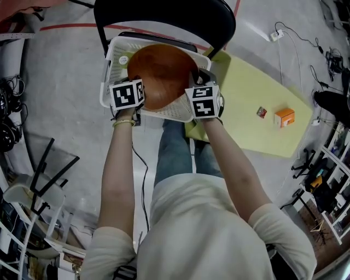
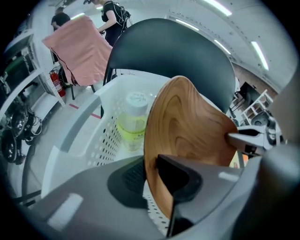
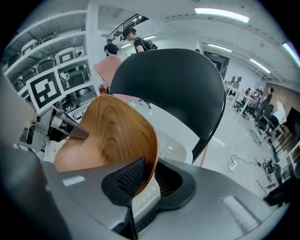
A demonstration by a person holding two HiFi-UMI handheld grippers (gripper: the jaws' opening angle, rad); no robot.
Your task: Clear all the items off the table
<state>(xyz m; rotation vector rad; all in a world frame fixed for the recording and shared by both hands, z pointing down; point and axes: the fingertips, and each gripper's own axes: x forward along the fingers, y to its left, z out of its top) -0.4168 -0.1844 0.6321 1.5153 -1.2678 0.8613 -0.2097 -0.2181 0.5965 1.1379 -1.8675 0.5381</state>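
The left gripper (image 2: 152,173) and the right gripper (image 3: 149,180) each show, in their own views, jaws drawn narrow and pinching the rim of the wooden bowl (image 1: 161,74). Only the head view shows that they grip opposite sides, with the bowl over the white basket (image 1: 112,65) on the black chair (image 1: 164,16). That view also shows the yellow-green table (image 1: 246,104), well apart, with an orange box (image 1: 284,116) and a small red item (image 1: 262,112) on it, while only the left gripper view shows clearly a bottle (image 2: 133,119) of yellow liquid in the basket behind the bowl.
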